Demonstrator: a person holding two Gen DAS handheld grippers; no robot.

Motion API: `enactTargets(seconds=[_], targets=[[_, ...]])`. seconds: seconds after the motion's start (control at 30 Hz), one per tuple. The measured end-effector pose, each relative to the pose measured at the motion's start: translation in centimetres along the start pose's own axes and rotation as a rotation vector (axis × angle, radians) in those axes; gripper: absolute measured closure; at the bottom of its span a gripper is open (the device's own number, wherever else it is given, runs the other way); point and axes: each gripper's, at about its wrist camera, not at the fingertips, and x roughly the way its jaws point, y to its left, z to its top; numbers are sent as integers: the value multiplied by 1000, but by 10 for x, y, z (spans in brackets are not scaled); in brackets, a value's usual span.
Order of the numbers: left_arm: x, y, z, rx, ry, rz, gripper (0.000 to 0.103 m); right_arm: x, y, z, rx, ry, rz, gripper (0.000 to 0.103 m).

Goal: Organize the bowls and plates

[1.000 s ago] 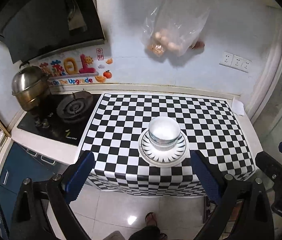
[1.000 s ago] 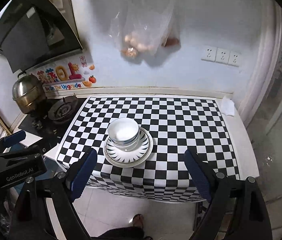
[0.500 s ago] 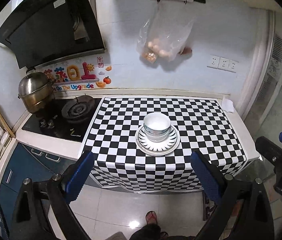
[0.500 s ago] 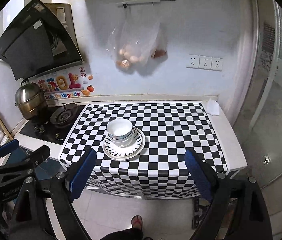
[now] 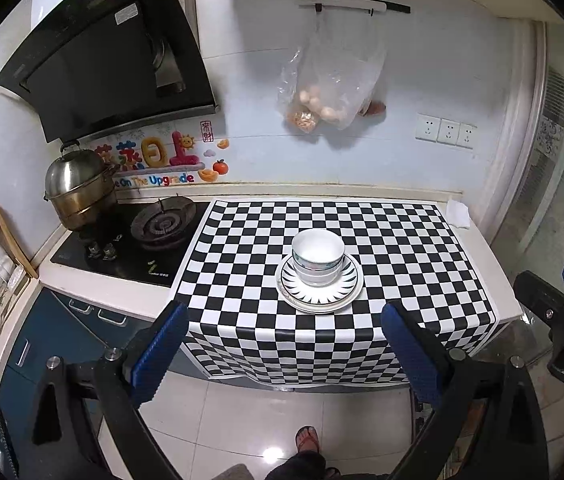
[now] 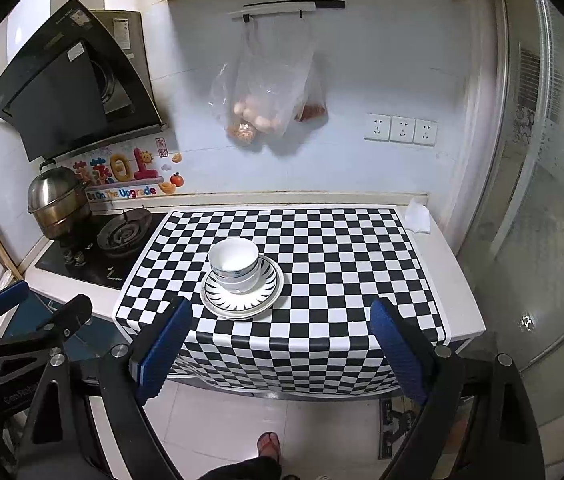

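Note:
A stack of white bowls stands on a stack of black-and-white rayed plates on the checkered cloth; both show in the right wrist view too, bowls on plates. My left gripper is open and empty, held well back from the counter, above the floor. My right gripper is also open and empty, back from the counter's front edge. The right gripper shows at the right edge of the left wrist view, and the left gripper at the left edge of the right wrist view.
A gas hob with a steel steamer pot lies left of the checkered cloth. A range hood hangs above. A plastic bag of food hangs on the wall. A tissue lies at the counter's back right corner. A glass door stands on the right.
Both grippers have drawn back and up from the counter, so the bowls and plates look smaller and more of the floor shows. Bowls and plates have not moved.

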Motion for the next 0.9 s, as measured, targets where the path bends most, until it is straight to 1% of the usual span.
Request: enactTargets(seconds=[0.3,0.47,0.67,0.9], targets=[[-2,0,-2,-3,-1,4,4,5,-3,2,2,12,-5,10],[-1,1,-2,-5,-2,3,4,5,-3,2,4,9,-9,10],[-9,3,-9,-19,-4,19,4,4,0,-1,-1,4,-9,10],[-13,9,-8,-36,-11,27,4,1,4,0,-11,-5,-4,10]])
